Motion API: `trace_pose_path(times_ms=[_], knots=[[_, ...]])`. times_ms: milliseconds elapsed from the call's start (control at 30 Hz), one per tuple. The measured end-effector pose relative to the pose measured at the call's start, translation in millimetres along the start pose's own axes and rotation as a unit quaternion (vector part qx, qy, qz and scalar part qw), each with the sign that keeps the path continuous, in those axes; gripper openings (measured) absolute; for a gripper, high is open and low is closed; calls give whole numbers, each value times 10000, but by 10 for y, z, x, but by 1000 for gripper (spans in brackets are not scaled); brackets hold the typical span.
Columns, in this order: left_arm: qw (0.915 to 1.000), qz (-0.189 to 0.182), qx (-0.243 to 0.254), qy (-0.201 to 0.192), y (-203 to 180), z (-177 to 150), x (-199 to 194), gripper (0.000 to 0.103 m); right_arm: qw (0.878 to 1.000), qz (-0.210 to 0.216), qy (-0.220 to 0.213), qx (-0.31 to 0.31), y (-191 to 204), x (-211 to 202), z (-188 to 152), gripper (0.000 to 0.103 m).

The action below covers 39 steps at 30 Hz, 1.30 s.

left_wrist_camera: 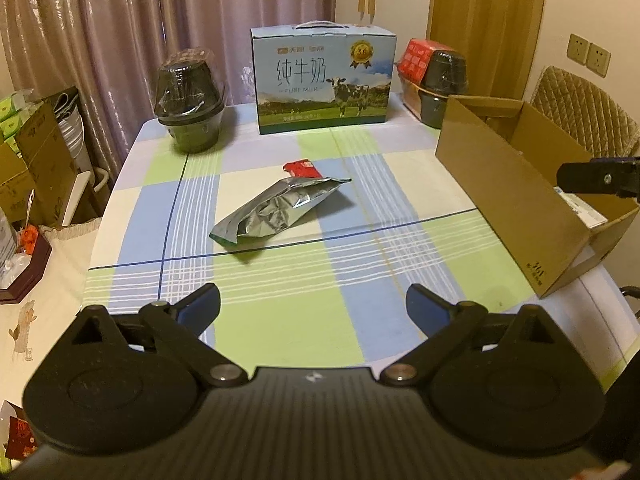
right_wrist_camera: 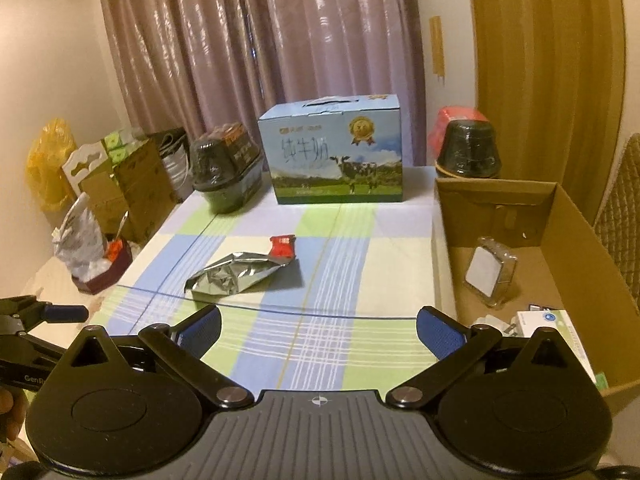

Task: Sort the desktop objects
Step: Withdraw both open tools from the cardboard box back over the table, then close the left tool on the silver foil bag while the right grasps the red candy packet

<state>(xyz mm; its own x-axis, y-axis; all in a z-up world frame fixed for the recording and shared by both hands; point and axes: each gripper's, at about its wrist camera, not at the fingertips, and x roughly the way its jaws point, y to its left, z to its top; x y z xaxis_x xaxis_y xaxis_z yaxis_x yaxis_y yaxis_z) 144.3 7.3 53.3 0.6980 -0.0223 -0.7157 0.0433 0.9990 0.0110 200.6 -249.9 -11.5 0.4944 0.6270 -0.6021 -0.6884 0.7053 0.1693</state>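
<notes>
Checked cloth covers the bench [left_wrist_camera: 280, 312]; a silver foil pouch [left_wrist_camera: 276, 210] lies mid-frame, cardboard box [left_wrist_camera: 508, 200] at right. Left tongs [left_wrist_camera: 313, 306] and right tongs [right_wrist_camera: 319, 330] gape apart, holding nothing.

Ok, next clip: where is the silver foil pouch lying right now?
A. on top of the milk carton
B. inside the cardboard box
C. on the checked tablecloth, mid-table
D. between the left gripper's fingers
C: the silver foil pouch lies flat on the checked tablecloth, clear of both grippers.
</notes>
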Motion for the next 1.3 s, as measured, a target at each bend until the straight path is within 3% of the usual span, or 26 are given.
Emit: trace_pose_path(times_ms=[300, 467, 700, 867, 1100, 1300], knots=[[9975, 60, 692, 138, 120, 155, 338, 97, 9988, 128, 273, -378, 78, 363, 188, 101], [9907, 53, 1351, 143, 226, 353, 587, 97, 9956, 283, 549, -706, 119, 657, 385, 101], [9734, 8, 2285, 170, 389, 622, 958, 97, 9845, 350, 862, -1488, 190, 1209, 605, 101], [9630, -310, 2667, 229, 478, 794, 1275, 97, 9746, 488, 1099, -1887, 195, 1650, 701, 101], [9416, -533, 3277, 570, 487, 905, 1755, 97, 9603, 627, 1435, -2308, 135, 2221, 864, 101], [9316, -761, 3429, 937, 500, 913, 2134, 91, 9526, 719, 1697, -2421, 75, 2627, 977, 101]])
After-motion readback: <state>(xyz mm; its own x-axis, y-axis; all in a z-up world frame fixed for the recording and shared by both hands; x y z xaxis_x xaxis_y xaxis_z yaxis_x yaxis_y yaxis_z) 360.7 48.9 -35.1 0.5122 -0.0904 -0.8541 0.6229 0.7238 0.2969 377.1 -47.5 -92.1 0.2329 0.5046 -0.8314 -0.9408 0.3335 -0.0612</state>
